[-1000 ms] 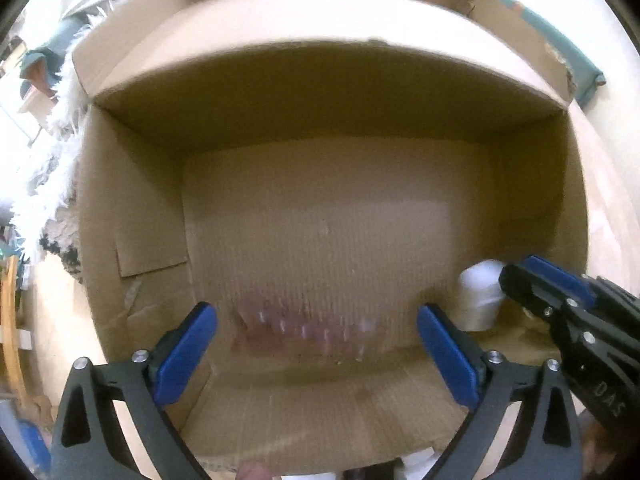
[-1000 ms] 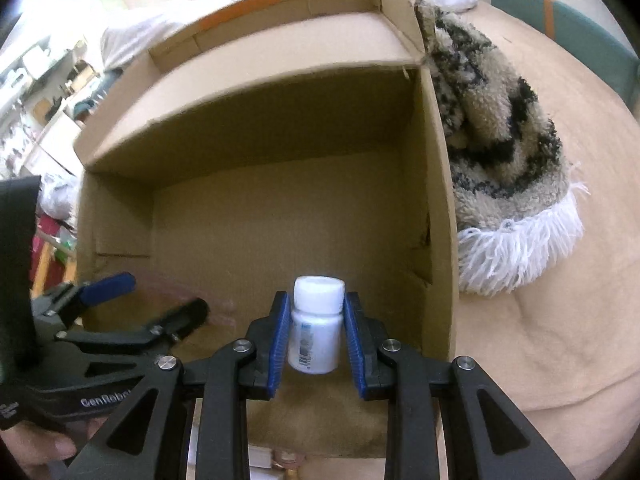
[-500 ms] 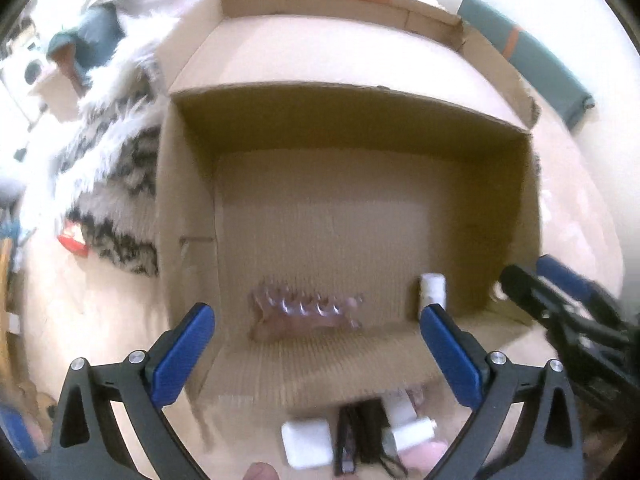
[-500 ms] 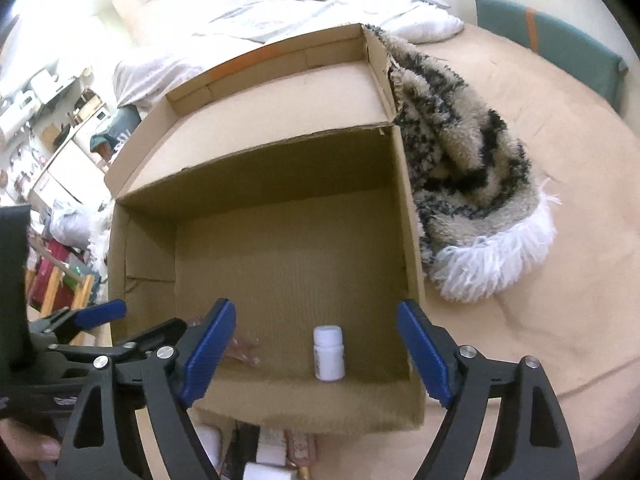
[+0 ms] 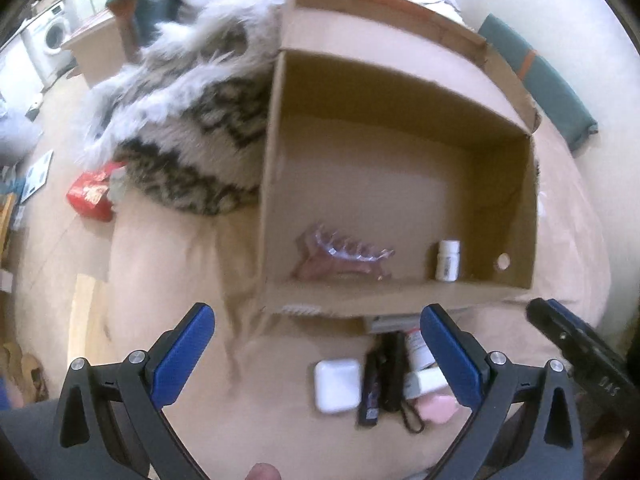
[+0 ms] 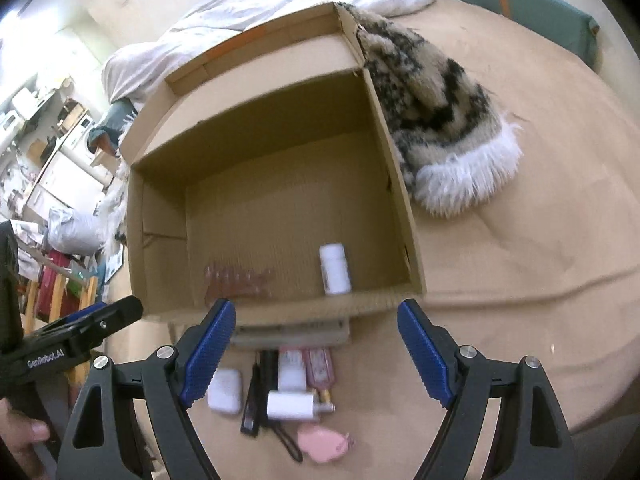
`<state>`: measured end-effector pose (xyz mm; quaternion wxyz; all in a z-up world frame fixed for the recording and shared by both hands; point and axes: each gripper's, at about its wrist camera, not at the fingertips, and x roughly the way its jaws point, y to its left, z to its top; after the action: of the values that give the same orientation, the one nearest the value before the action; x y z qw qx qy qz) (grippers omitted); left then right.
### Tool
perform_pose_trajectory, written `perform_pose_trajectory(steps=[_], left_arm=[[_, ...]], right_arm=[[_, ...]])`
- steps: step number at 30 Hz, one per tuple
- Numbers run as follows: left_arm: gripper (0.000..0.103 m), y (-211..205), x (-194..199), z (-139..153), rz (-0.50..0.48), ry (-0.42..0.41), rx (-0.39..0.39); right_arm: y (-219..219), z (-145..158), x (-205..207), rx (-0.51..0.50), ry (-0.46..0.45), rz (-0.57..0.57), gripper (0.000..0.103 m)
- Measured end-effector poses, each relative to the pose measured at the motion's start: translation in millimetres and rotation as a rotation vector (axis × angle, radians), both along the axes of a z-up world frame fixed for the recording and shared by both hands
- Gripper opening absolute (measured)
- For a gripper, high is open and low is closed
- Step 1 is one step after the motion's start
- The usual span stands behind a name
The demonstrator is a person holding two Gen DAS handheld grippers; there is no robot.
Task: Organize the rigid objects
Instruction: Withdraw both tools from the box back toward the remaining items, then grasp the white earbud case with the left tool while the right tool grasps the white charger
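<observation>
blurred: hair claw (image 5: 344, 258) | hidden by box front: flat grey item (image 6: 290, 334)

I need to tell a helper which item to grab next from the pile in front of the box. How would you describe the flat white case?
Start at the open cardboard box, then look at the pile on the tan cover before its near wall. The flat white case lies at the pile's left edge, beside a black stick-like item: the only rounded white square, with no cap.

A lived-in bedroom at home: a rumpled white duvet (image 6: 256, 12) on a tan-sheeted bed (image 6: 540, 240), a shaggy blanket (image 6: 440, 120), a washing machine (image 5: 54, 34) off beyond.
</observation>
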<state>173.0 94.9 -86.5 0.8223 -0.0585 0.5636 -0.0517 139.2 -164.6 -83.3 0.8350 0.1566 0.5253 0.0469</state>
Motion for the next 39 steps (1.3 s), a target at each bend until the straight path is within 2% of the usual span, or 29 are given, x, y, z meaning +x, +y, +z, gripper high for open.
perform_pose_trajectory(steps=[13, 19, 23, 26, 29, 34, 36, 37, 38, 39], left_arm=[[0.102, 6.1, -20.6, -4.9, 0.025, -0.002, 0.079], [0.103, 12.8, -27.4, -7.2, 0.043, 0.002, 0.074], [0.102, 13.0, -29.5, -9.9, 0.059, -0.003, 0.13], [0.102, 12.7, -31.4, -14.5, 0.058, 0.011, 0.125], [0.1, 8.1, -29.1, -21.0, 0.046, 0.058, 0.078], [0.097, -13.4, -27.3, -33.3, -0.013, 0.07, 0.105], [0.091, -14.0, -29.2, -49.5, -0.009, 0.123, 0.078], [0.086, -13.3, -28.8, -59.3, -0.003, 0.168, 0.046], [0.076, -12.9, -28.1, -68.1, 0.002, 0.204, 0.021], [0.073, -13.4, -26.9, -77.6, 0.006, 0.229, 0.017]], right_arm=[[0.4, -11.8, -14.9, 0.021, 0.04, 0.047, 0.088], [-3.5, -11.1, -9.8, 0.013, 0.048, 0.104, 0.088], [-5.7, -15.2, -7.6, 0.024, 0.057, 0.121, 0.088], [-6.0, -20.3, -7.1, 0.058, 0.087, 0.126, 0.088], [-5.7, -22.8, -7.3, 0.058, 0.089, 0.146, 0.088], [-14.2, -38.2, -7.0, 0.135, 0.116, 0.13, 0.088], [-16.1, -45.3, -6.6, 0.176, 0.135, 0.123, 0.088], [-15.0, -47.1, -7.0, 0.171, 0.137, 0.126, 0.088], [-13.2, -48.2, -6.8, 0.153, 0.141, 0.126, 0.088], [-11.2, -49.0, -6.5, 0.145, 0.146, 0.126, 0.088]])
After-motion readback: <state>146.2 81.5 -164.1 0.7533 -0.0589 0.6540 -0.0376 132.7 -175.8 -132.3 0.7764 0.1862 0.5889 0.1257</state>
